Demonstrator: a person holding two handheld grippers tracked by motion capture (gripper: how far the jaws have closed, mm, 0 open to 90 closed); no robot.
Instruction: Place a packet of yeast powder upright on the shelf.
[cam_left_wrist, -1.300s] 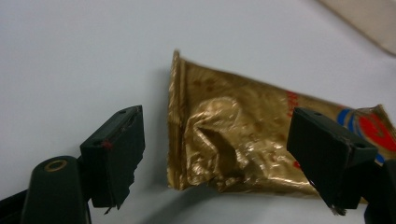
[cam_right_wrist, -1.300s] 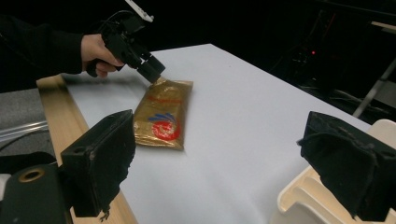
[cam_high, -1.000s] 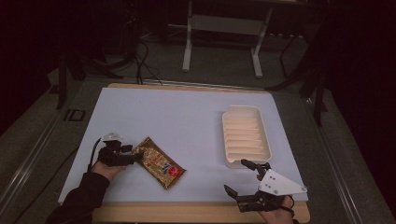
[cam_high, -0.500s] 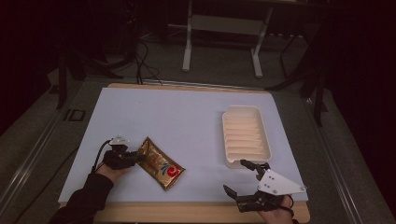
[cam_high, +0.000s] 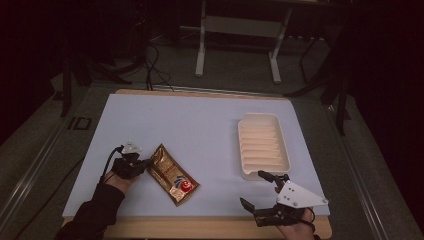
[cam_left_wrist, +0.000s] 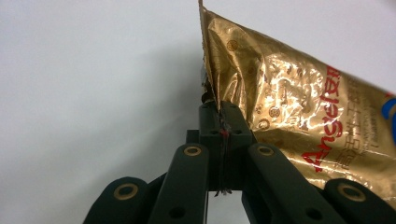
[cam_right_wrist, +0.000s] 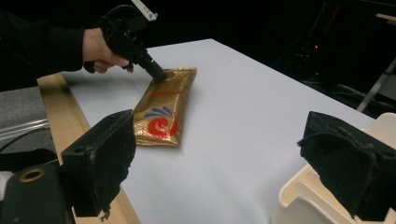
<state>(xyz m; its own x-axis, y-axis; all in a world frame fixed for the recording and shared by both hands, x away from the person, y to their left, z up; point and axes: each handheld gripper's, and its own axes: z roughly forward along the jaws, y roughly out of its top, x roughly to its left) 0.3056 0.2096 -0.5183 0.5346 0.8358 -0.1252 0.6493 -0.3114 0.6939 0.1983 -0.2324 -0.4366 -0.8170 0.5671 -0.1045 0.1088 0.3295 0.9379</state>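
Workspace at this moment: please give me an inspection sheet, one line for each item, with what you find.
Surface: white sheet on a wooden table; no spills seen.
Job's things: gold foil packet lying flat at the near left; cream ribbed tray at the right, empty.
Clutter: nothing seen.
Grippers: left gripper shut on the packet's corner edge, jaws pressed together on the foil; right gripper open, holding nothing, just in front of the tray's near end.
Cables: black cable looping from the left gripper; more cables on the floor behind the table.
Surroundings: dark room, a grey metal stand beyond the table.
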